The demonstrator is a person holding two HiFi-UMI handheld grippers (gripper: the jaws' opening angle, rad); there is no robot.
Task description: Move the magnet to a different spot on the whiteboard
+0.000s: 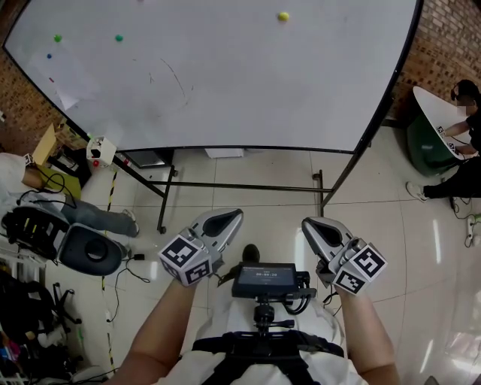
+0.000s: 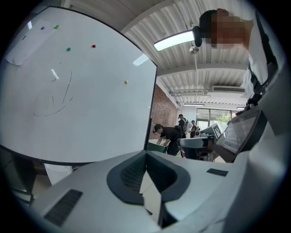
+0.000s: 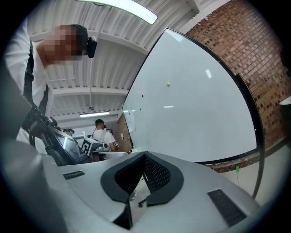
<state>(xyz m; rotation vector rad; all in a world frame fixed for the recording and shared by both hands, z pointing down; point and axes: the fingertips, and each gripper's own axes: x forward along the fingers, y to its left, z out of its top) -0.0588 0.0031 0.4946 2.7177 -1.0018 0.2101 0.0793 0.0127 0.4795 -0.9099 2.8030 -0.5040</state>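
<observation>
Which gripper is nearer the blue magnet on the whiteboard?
Left. The left gripper sits below and right of the blue magnet; the right gripper is even farther right.

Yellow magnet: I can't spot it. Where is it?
Head view: the yellow magnet sits alone on the whiteboard's upper right, far from the green magnets at left.

One whiteboard. Magnets on the whiteboard, five in all: one green magnet, a second green magnet, one blue magnet, one red magnet, one yellow magnet. Grippers in front of the whiteboard, two: left gripper, right gripper. One small screen, also in front of the whiteboard.
</observation>
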